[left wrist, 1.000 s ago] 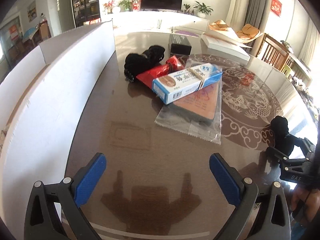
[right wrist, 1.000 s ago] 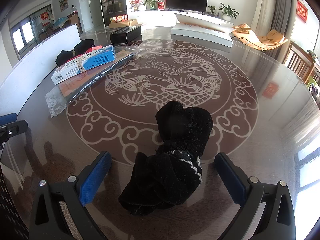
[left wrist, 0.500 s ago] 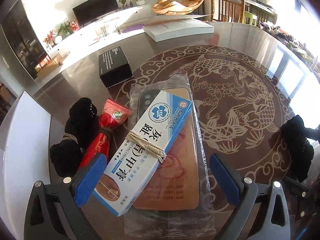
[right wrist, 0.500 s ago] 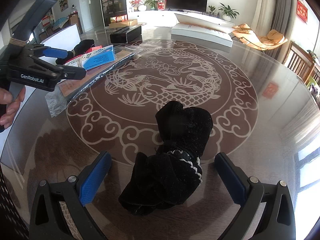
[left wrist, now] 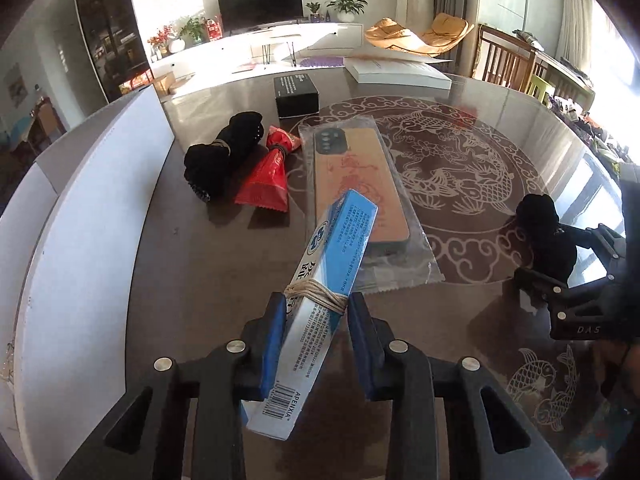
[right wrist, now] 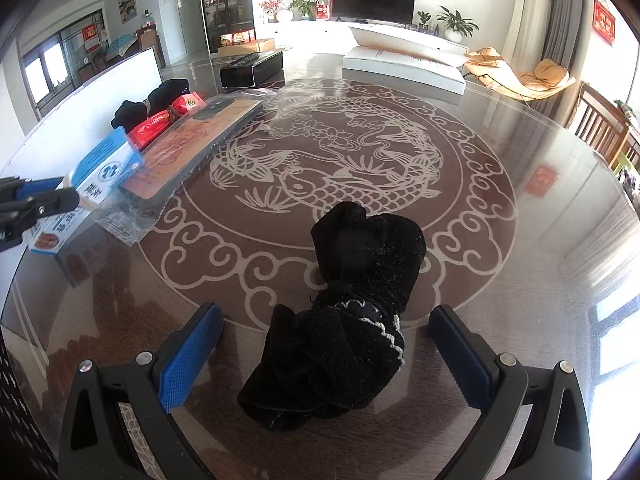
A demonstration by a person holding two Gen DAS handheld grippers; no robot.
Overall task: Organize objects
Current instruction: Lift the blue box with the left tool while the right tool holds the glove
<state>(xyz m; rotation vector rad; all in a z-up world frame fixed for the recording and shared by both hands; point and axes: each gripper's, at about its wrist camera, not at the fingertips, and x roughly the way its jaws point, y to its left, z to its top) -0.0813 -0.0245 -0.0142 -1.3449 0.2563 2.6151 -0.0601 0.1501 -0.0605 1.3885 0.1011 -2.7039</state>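
Observation:
A long blue-and-white box (left wrist: 336, 248) with a rubber band around it is tilted up off the glass table (left wrist: 200, 280). My left gripper (left wrist: 316, 304) has its jaws closing, and the blue pads press on the box's sides. In the right wrist view the same box (right wrist: 108, 164) hangs in the left gripper (right wrist: 40, 200) at the far left. My right gripper (right wrist: 325, 314) stands open around a black cloth bundle (right wrist: 368, 256) lying on the table, with its pads apart from the cloth.
A phone case in a clear bag (left wrist: 356, 176) lies beyond the box. To its left are a red packet (left wrist: 268, 176) and a tied black bundle (left wrist: 224, 152). A black box (left wrist: 296, 96) and a white flat box (left wrist: 396, 72) sit farther back. A white board (left wrist: 80, 208) lines the left edge.
My left gripper moved over the blue-and-white box, shut on it and lifted it off the bagged phone case. The right gripper and the black bundle have not moved.

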